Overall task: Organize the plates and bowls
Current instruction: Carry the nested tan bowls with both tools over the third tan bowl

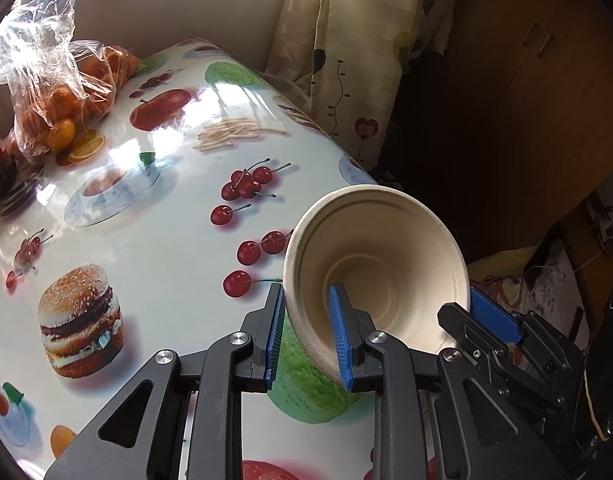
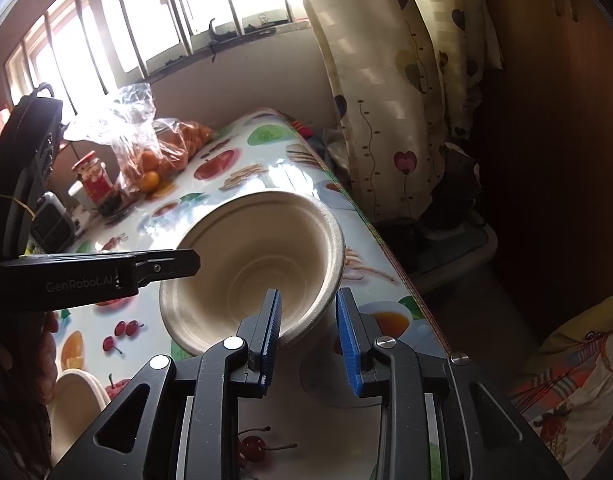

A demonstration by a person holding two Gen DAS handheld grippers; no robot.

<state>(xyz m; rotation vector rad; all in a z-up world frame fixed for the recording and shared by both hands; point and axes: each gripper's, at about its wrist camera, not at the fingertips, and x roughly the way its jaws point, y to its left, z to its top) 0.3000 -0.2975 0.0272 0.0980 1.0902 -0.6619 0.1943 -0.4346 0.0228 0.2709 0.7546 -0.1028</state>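
Gripping the same pale paper bowl (image 1: 376, 268) from opposite sides, both claws are clamped on its rim. The left claw (image 1: 308, 334) has one blue pad inside the bowl and the other against its outer wall, pinching the near-left edge. The right claw (image 2: 310, 340) does the same at the bowl's (image 2: 254, 264) near-right edge, one pad inside and one outside the wall. In the left wrist view the right claw (image 1: 492, 316) shows at the bowl's far rim; in the right wrist view the left claw's black finger (image 2: 166, 264) reaches over the bowl's left rim. The bowl sits tilted, mouth toward the cameras, close to the right edge of the bench (image 1: 166, 216), which wears a glossy cloth printed with cherries, burgers and fruit. A second pale bowl (image 2: 76, 404) lies at the bench's near-left part. A clear bag of oranges (image 1: 62, 96) and a red-lidded jar (image 2: 94, 180) stand at the far end, well apart from the gripped bowl.
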